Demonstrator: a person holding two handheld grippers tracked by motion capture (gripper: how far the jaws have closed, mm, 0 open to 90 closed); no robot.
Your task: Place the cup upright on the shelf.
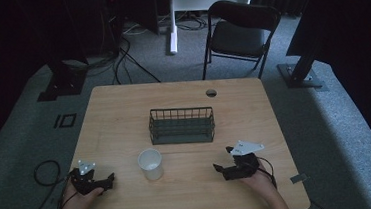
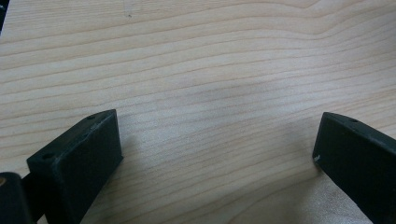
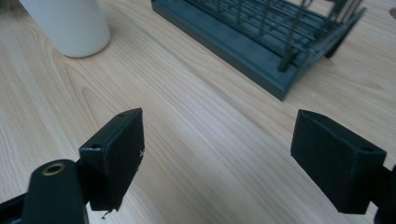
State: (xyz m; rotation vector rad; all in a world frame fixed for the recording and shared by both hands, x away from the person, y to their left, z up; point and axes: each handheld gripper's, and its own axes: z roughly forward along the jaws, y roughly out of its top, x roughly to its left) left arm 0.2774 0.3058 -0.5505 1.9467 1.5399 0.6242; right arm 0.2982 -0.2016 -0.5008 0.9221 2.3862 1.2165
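Observation:
A white cup [image 1: 150,164] stands upright on the wooden table [image 1: 124,114], just in front of a dark wire basket [image 1: 181,125] at the table's middle. My left gripper [image 1: 110,180] rests near the front left, left of the cup, open with only bare wood between its jaws [image 2: 219,154]. My right gripper [image 1: 218,169] rests near the front right, right of the cup, also open [image 3: 217,154]. In the right gripper view the cup [image 3: 70,25] is at upper left and the basket [image 3: 266,37] at upper right, both well beyond the jaws.
A round cable hole [image 1: 211,93] sits near the table's far edge. Beyond the table stand a black folding chair [image 1: 240,32], a white stand leg [image 1: 172,20] and dark frame posts. Cables lie on the grey carpet at the left [image 1: 46,173].

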